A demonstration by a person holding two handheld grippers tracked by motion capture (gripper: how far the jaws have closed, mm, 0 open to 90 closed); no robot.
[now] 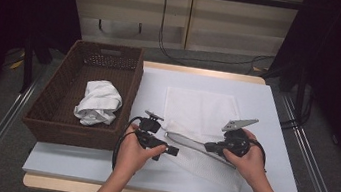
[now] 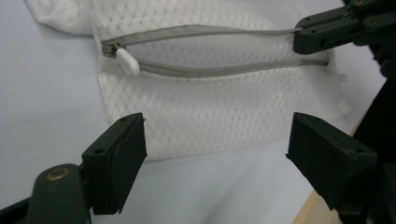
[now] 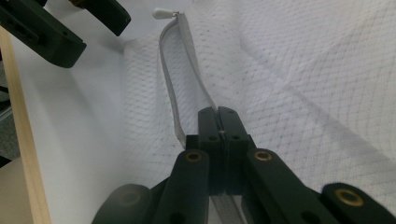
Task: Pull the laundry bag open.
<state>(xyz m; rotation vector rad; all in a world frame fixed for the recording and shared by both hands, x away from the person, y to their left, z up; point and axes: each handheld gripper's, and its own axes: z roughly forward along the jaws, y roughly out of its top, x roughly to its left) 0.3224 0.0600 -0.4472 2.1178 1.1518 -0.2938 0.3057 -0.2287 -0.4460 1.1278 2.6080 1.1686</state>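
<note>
Nearest the person, the left gripper (image 1: 169, 150) hangs with its fingers spread wide and nothing between them, just short of the near edge of the white mesh laundry bag (image 2: 210, 112), which lies flat on the pale blue table mat (image 1: 276, 121). The right gripper (image 3: 217, 122) has its fingers pressed together on the upper tape of the grey zipper (image 2: 219, 70), at the end away from the white zipper pull (image 2: 127, 61); the mouth gapes. Judgement: to work the slider cleanly, the right should keep that tape taut and low while the left pinches the pull squarely and draws along the teeth, not upward. Beyond, a folded white towel (image 1: 201, 111); farther left, a wicker basket (image 1: 130, 83) holding crumpled white cloth (image 1: 99, 102).
</note>
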